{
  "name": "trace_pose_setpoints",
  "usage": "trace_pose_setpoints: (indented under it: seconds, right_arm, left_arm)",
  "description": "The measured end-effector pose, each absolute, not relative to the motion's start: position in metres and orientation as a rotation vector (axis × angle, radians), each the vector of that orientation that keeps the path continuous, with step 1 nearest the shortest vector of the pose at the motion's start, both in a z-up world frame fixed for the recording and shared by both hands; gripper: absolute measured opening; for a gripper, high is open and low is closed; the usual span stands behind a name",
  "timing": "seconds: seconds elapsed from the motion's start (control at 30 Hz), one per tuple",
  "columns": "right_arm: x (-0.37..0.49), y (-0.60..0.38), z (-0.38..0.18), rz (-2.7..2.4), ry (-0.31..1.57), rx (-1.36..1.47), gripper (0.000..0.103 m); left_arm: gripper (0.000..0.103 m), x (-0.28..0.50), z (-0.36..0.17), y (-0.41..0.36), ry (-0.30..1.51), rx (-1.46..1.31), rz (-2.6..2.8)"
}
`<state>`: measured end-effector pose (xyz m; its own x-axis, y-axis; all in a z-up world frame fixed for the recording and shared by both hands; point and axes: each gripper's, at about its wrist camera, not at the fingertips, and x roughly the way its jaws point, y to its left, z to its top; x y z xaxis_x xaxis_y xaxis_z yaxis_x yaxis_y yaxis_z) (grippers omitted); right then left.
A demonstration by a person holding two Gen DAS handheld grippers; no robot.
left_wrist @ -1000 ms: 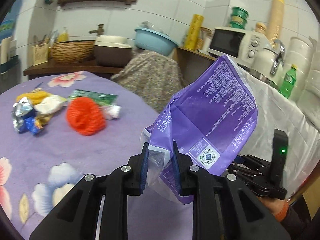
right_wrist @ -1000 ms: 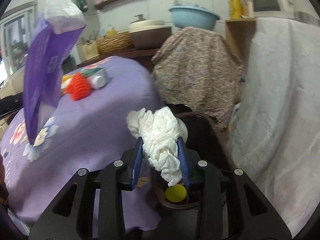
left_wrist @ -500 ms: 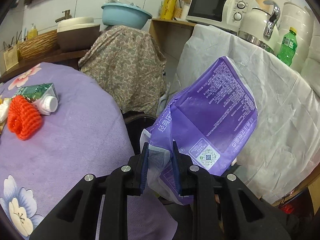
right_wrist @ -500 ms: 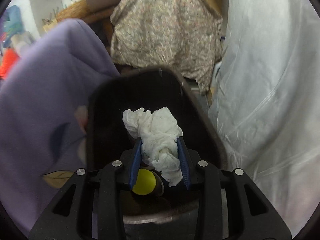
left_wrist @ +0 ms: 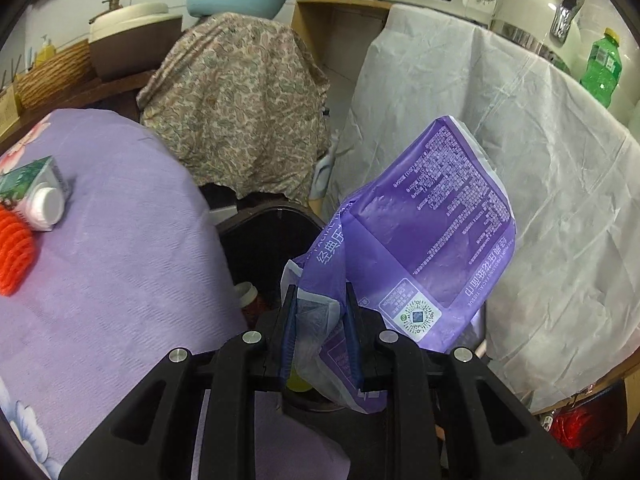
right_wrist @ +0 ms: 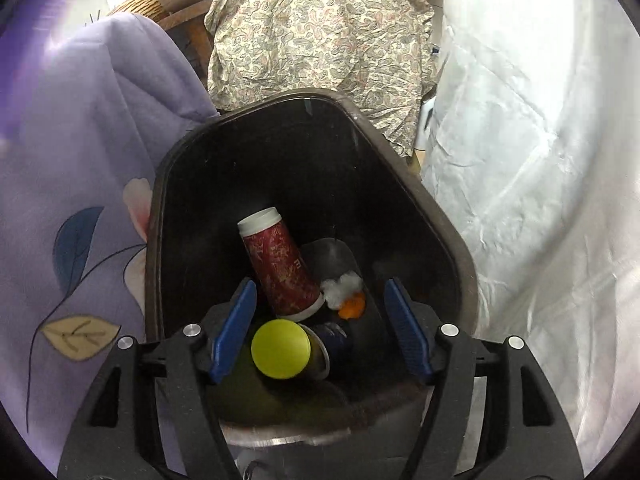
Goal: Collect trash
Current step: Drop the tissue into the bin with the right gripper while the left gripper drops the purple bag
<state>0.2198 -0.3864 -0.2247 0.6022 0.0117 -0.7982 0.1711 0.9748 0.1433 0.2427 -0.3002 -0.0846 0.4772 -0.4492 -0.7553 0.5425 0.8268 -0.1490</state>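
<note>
The right gripper [right_wrist: 320,330] hangs over the mouth of the black bin [right_wrist: 448,224], its jaws opening with nothing between the blue pads; below them lie a red cup [right_wrist: 280,268], a yellow-lidded container [right_wrist: 281,349] and a white wad of tissue [right_wrist: 340,286] near the bin's floor. The left gripper [left_wrist: 322,330] is clamped on the lower corner of the purple tissue wrapper [left_wrist: 416,236], which stands up and leans to the right above the pads, its long axis running from the jaws toward the white-draped counter [left_wrist: 560,184]. In the left wrist view the bin's opening [left_wrist: 272,240] sits ahead of and below the pads, just off the purple tablecloth's [left_wrist: 120,272] right edge. That hand looks nearest for the next drop: the wrapper probably needs carrying a little forward over the rim before release. 2 items, an orange mesh ball [left_wrist: 14,256] and a green carton [left_wrist: 32,178], wait near the table's left edge.
</note>
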Motion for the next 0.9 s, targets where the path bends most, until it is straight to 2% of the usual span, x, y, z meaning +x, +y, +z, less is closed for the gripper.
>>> trace_pose_setpoints:
  seconds: [0.07,0.5,0.73,0.77,0.8,0.83,0.9]
  right_arm:
    - [0.21,-0.388,-0.221,-0.098,0.918,0.224,0.071]
    - [0.135,-0.395,-0.215,-0.168,0.927,0.267,0.071]
    - [0.118,-0.399,-0.21,-0.182,0.913,0.272,0.071]
    - [0.117,-0.399,-0.211,-0.184,0.913,0.269,0.071]
    - [0.116,-0.4,-0.21,-0.186,0.914,0.266,0.071]
    - [0.115,-0.401,-0.21,-0.186,0.914,0.265,0.071]
    - [0.116,-0.401,-0.212,-0.184,0.913,0.268,0.071]
  left_arm:
    - [0.022,0.249,-0.088,-0.312,0.9,0.141,-0.608]
    - [0.022,0.282,-0.153,-0.379,1.034,0.46,-0.474]
    - [0.023,0.291,-0.181,-0.388,1.105,0.509,-0.433]
    - [0.027,0.294,-0.184,-0.386,1.118,0.503,-0.425]
    - [0.041,0.295,-0.186,-0.384,1.127,0.498,-0.418]
    - [0.065,0.297,-0.187,-0.382,1.126,0.493,-0.404]
    - [0.084,0.298,-0.183,-0.38,1.093,0.49,-0.382]
